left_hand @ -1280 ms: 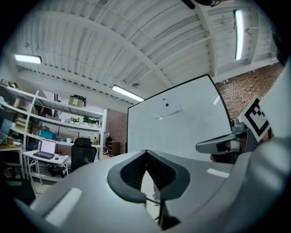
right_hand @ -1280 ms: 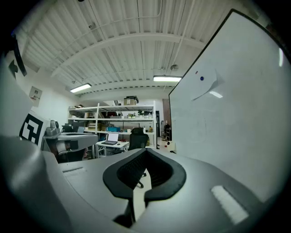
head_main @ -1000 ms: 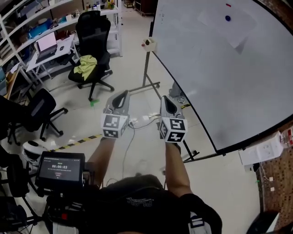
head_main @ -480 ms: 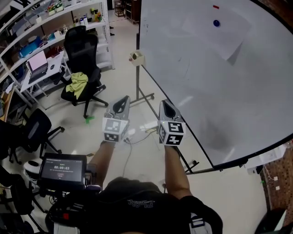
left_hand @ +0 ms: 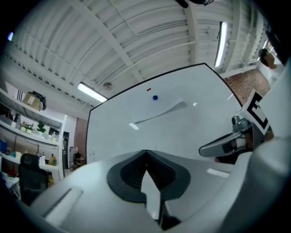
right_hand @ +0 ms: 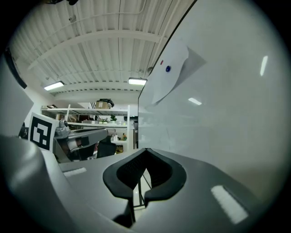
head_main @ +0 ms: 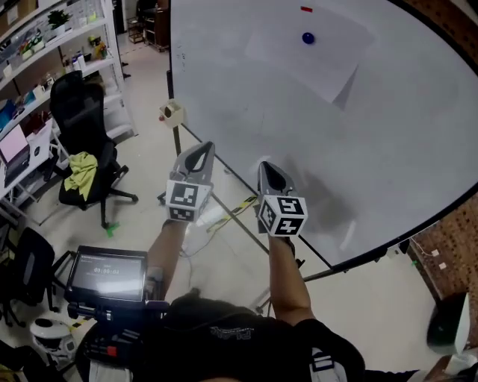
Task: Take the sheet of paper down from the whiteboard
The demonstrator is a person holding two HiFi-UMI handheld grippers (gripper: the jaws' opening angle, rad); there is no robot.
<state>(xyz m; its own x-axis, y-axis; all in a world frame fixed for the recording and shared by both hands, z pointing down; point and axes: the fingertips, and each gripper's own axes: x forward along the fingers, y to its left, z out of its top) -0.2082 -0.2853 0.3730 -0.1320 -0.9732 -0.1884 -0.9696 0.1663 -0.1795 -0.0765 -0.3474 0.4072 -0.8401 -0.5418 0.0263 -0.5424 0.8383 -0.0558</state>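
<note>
Head view: left gripper (head_main: 199,151) and right gripper (head_main: 268,167) before the whiteboard (head_main: 403,142), fingers (left_hand: 131,175) fully together, empty.

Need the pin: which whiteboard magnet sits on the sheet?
The round blue magnet, inside the sheet of paper; the small red one sits above it.

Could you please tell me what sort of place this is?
Probably a lab or office workroom: a large whiteboard on a stand, a sheet of paper held to it by a blue magnet, a black office chair and stocked shelves.
</note>
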